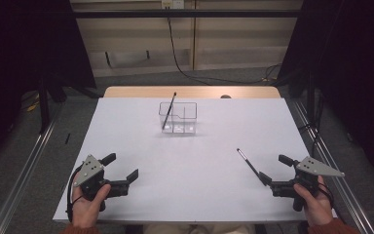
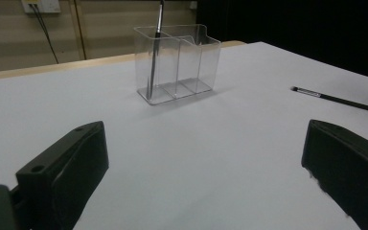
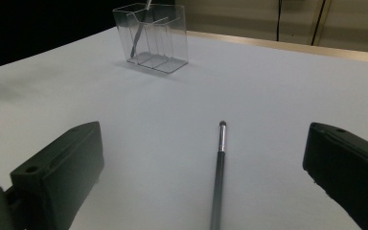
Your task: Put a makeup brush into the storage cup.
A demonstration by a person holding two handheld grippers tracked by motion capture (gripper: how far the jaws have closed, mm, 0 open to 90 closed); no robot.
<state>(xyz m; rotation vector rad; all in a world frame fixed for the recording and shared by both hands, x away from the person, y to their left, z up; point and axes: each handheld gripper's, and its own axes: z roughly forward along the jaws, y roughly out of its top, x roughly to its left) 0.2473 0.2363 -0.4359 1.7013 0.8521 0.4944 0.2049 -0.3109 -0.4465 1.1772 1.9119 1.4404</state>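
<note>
At table's right | right gripper (image 1: 275, 172) wide open, empty | brush (image 3: 218, 167) between jaws

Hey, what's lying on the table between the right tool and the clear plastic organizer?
A thin black makeup brush lies there, just ahead of the open right tool; beyond it, bare white tabletop up to the clear plastic organizer, per the right gripper view.

Our left claw (image 1: 121, 171) and right claw (image 1: 275, 171) are matt black, each built around a blocky body with two thick, flat-faced jaws. On top of each sits a grey three-cornered plate dotted with small dark holes. Seen close in the gripper views, every jaw is a chunky black slab with rounded corners and a round screw hole near its base. A black cable trails from the left claw. We wear rust-red sleeves at both wrists.
</note>
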